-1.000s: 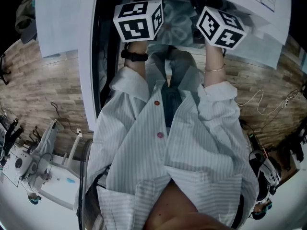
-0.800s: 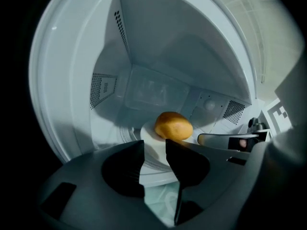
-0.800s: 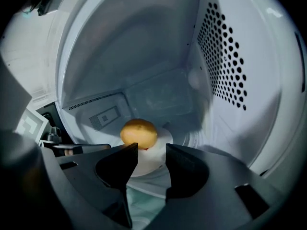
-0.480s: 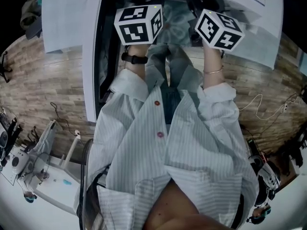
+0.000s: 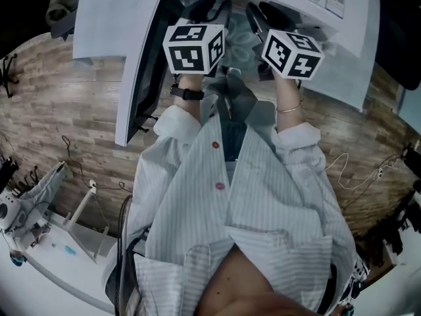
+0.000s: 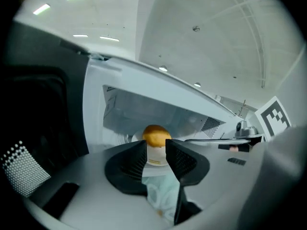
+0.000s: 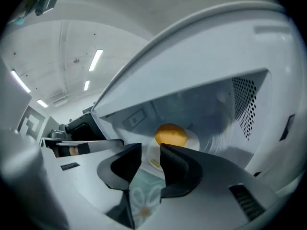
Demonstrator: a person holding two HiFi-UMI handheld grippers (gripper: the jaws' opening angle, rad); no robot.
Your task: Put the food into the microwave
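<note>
Here, the left gripper point(image 6: 156, 146) and right gripper point(image 7: 150, 148) hang at the mouth of the open microwave point(image 7: 206, 56), with the food inside.
Nearest, a striped shirt point(image 5: 263, 203) fills the head view. Beyond it, the left gripper's jaws stand slightly apart, gripping nothing. The right gripper's jaws have just been closing, yet a narrow gap remains and nothing is held. Through both gaps shows a pale green patterned surface point(image 6: 160, 195) that I cannot identify. Farther in, a yellow bun point(image 6: 156, 134) sits on a white plate point(image 7: 194, 140) inside the cavity. The door point(image 5: 141, 78) stands open at the left.
</note>
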